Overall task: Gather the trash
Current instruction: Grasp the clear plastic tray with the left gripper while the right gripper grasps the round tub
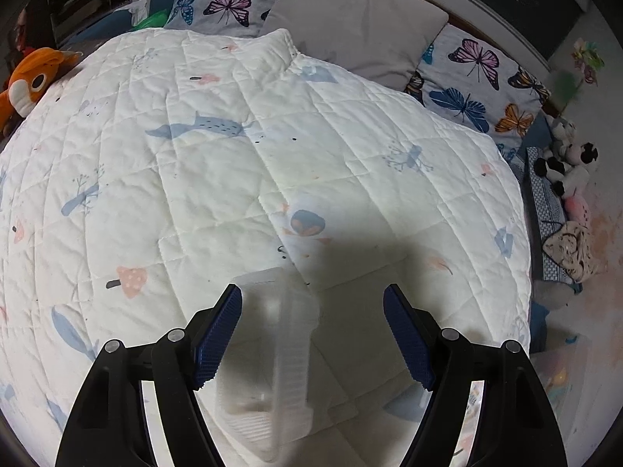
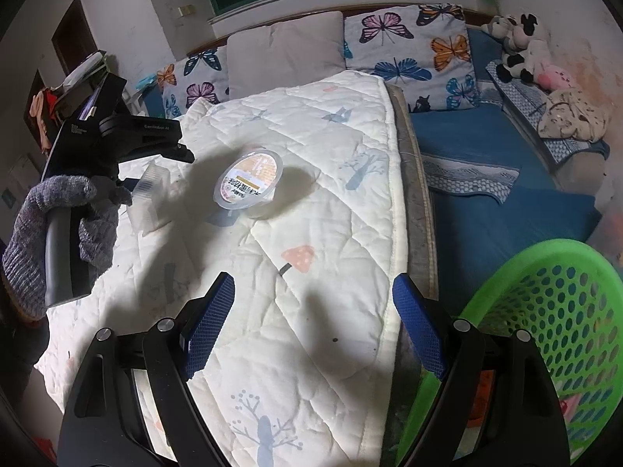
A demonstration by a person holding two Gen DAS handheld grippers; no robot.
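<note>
A clear plastic clamshell box [image 1: 268, 354] lies on the white quilt [image 1: 241, 163] between the fingers of my left gripper [image 1: 313, 299], which is open around it, the left pad near its side. The right wrist view shows the same box [image 2: 150, 190] in front of the left gripper [image 2: 163, 171], held by a gloved hand. A round clear cup with a printed lid [image 2: 249, 183] lies on the quilt [image 2: 319, 233] to its right. My right gripper [image 2: 313, 288] is open and empty above the quilt's near part. A green perforated basket [image 2: 545, 334] stands at the lower right.
Butterfly pillows [image 2: 405, 46] and a grey pillow [image 2: 284, 54] lean at the back. Plush toys [image 2: 518, 46] sit at the far right on a blue sheet [image 2: 494, 202]. An orange plush [image 1: 31, 81] lies left of the quilt.
</note>
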